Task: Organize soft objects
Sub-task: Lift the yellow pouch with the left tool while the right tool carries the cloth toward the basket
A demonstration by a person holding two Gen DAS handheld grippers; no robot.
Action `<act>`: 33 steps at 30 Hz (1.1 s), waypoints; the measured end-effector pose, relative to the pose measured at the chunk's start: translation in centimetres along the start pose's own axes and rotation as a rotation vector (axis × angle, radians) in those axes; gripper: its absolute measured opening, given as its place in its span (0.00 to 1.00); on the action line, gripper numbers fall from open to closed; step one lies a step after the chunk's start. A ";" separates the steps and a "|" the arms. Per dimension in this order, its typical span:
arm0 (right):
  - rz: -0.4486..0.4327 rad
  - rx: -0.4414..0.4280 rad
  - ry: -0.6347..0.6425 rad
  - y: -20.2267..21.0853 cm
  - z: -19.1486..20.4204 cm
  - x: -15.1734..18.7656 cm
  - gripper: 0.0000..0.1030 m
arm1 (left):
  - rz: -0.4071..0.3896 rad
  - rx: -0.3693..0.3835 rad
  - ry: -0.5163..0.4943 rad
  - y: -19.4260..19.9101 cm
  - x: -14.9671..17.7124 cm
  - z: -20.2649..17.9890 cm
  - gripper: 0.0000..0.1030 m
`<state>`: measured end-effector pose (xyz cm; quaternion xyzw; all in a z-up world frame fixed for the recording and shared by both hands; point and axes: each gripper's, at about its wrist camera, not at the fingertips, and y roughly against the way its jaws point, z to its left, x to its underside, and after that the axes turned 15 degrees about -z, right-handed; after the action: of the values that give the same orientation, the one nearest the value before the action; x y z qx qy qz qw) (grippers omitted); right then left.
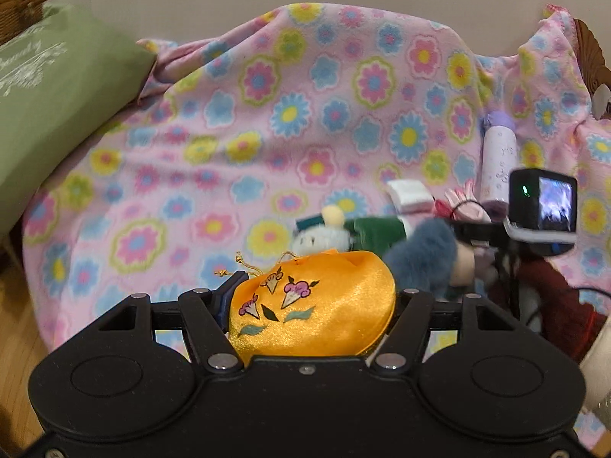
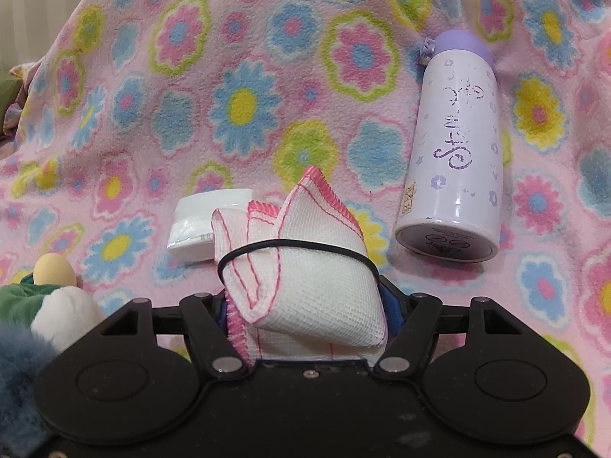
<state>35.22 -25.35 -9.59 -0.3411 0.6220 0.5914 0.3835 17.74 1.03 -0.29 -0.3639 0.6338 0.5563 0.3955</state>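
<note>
My left gripper (image 1: 311,297) is shut on an orange satin pouch (image 1: 317,301) with embroidered flowers, held above the flowered blanket (image 1: 236,122). My right gripper (image 2: 305,301) is shut on a folded white cloth with pink stitching (image 2: 305,278), bound by a black elastic band. The right gripper also shows in the left wrist view (image 1: 477,229) at the right, with its camera. A white and green plush toy (image 1: 324,236) lies just beyond the pouch; it also shows in the right wrist view (image 2: 61,305) at the lower left. A blue-grey furry item (image 1: 424,255) lies beside it.
A lilac bottle (image 2: 458,141) lies on the blanket right of the cloth. A small white packet (image 2: 198,225) lies left of the cloth. A green cushion (image 1: 49,107) sits at the far left, with a wicker basket (image 1: 19,4) behind it. Wooden floor (image 1: 15,343) shows lower left.
</note>
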 end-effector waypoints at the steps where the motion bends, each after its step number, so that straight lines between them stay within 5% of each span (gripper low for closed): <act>1: 0.006 0.008 0.003 0.3 0.0 -0.2 0.65 | 0.004 -0.006 -0.004 0.4 0.3 -0.1 0.60; 10: -0.066 0.014 0.027 8.4 -1.5 -3.3 0.65 | 0.058 -0.004 -0.031 2.7 2.2 -0.9 0.60; 17: -0.098 -0.100 -0.070 18.7 -2.4 -4.8 0.66 | 0.090 0.017 -0.057 4.5 3.5 -2.3 0.60; 26: -0.061 -0.193 -0.115 29.0 -0.4 -0.8 0.66 | 0.114 0.020 -0.056 7.5 5.3 -2.7 0.60; 33: 0.035 -0.188 -0.154 32.2 0.6 3.6 0.66 | 0.123 0.007 -0.038 9.5 6.8 -2.6 0.60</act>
<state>5.32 -22.51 2.46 -0.3181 0.5386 0.6780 0.3860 6.01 -0.61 -2.29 -0.3121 0.6493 0.5841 0.3739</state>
